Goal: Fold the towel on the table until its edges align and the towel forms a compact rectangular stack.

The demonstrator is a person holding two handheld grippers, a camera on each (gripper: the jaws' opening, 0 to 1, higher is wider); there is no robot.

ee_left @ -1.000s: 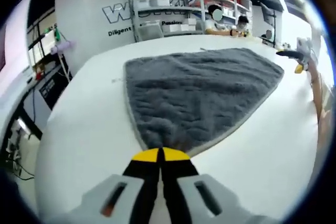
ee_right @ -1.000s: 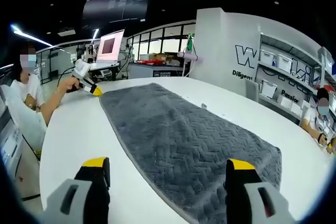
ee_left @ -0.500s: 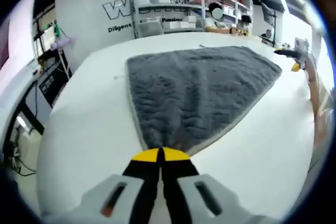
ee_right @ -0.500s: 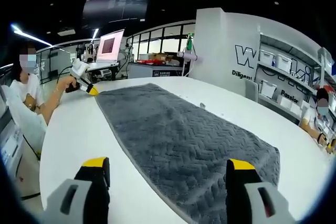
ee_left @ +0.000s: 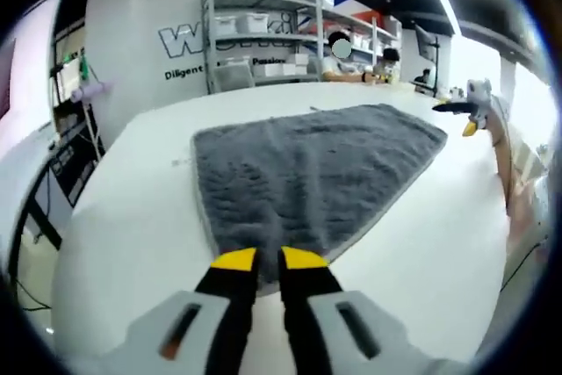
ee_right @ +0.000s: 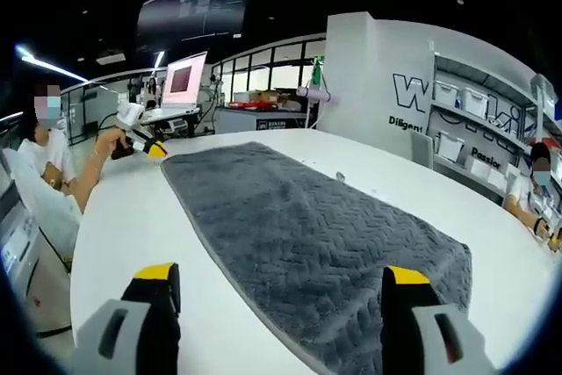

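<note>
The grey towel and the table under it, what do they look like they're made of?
The towel looks like soft plush fabric, probably microfibre or terry: matte, fuzzy pile pressed in a zigzag pattern, with a paler stitched hem. The table looks like a hard, smooth white top, perhaps laminate or painted board: even, faintly glossy, no grain visible.

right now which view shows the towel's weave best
The right gripper view: the gray towel lies close, its herringbone weave sharp. The left gripper view shows the whole towel, but blurred.
</note>
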